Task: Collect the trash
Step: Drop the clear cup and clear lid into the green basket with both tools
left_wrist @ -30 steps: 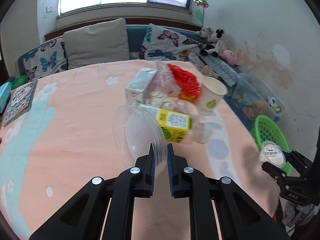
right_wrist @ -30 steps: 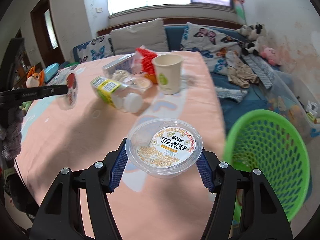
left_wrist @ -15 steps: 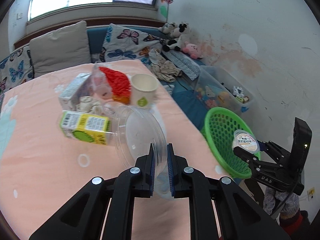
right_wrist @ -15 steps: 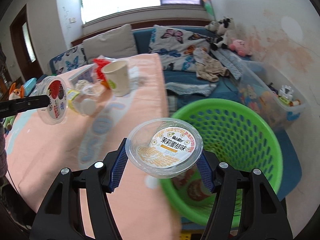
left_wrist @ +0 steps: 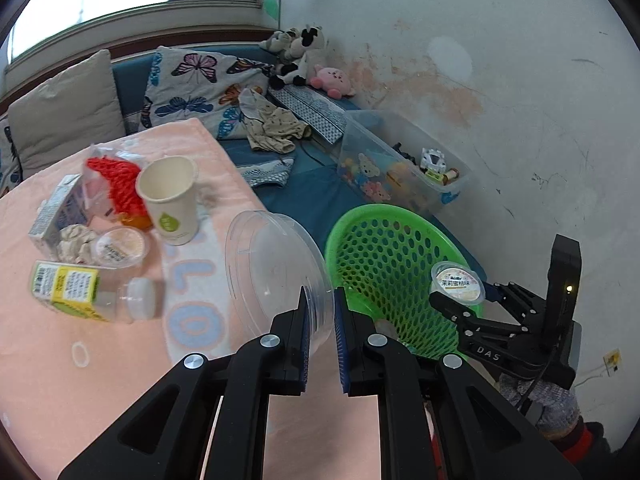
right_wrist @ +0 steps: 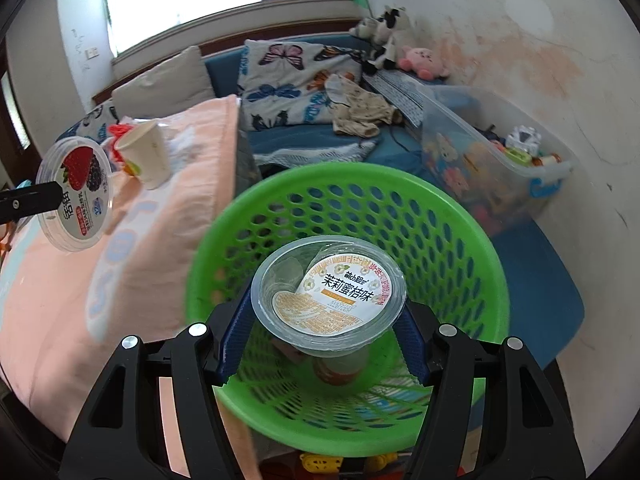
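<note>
Green basket (right_wrist: 448, 216) bottom is partly hidden by the jelly cup (right_wrist: 332, 292), label up, clamped in the right gripper (right_wrist: 326, 340); left gripper (left_wrist: 322, 328) pinches the clear lid (left_wrist: 272, 264) on edge.

Over the edge of a peach-coloured tablecloth (left_wrist: 120, 360), the left gripper (left_wrist: 322, 312) pinches the rim of a clear plastic tub (left_wrist: 272, 268), tilted on its side with its open mouth facing the camera. Just right of the tub, beyond the table's edge, stands a green basket (left_wrist: 384, 256); above the basket's far rim the right gripper (left_wrist: 460, 292) clasps a small lidded dessert cup (left_wrist: 456, 282). Left of the tub, litter sits on the cloth: a paper cup (left_wrist: 170, 200) upright, a red mesh net (left_wrist: 120, 180), a grey carton (left_wrist: 56, 212), crumpled tissue (left_wrist: 74, 240), another sealed cup (left_wrist: 118, 246) and a yellow carton (left_wrist: 66, 286) lying flat.
</note>
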The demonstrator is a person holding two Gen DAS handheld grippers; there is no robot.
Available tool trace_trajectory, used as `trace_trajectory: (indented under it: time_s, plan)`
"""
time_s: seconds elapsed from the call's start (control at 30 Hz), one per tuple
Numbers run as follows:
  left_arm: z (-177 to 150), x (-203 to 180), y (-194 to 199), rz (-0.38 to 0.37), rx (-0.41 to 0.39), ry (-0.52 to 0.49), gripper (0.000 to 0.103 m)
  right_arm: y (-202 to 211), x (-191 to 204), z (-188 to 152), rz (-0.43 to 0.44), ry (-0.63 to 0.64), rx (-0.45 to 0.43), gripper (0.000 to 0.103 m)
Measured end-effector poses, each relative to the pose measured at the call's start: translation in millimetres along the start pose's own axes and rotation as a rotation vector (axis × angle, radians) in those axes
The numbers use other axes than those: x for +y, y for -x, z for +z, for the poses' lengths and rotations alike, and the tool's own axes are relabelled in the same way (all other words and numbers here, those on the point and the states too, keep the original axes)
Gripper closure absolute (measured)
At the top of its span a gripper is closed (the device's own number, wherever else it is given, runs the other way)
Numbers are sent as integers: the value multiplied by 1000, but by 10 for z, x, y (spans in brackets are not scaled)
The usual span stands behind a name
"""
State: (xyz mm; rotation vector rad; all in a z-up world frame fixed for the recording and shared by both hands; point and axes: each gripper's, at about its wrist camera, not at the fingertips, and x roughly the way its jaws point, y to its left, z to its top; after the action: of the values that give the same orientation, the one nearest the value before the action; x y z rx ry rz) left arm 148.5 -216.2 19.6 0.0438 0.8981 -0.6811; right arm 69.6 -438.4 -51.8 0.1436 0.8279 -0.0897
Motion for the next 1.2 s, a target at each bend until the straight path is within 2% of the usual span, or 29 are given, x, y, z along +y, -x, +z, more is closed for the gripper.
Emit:
trace_trajectory:
  time_s: [0.37, 0.43, 0.7, 0.97, 1.2]
  plan:
    - [125, -408, -371, -51, 48, -43, 92, -125, -308, -118, -23, -62, 40, 38]
    - [138, -464, -443, -58, 56, -49, 92, -134, -358, -131, -23, -73, 45, 32]
    - [145, -625, -712, -98, 98, -54, 92, -29, -473, -170, -37, -98, 28, 29]
    - [102, -723, -901, -106, 137, -57, 91, 166, -541, -209, -37, -109, -8, 27]
    - [71, -760, -885, -89, 128, -78, 79, 227, -512, -195, -26, -108, -25, 27]
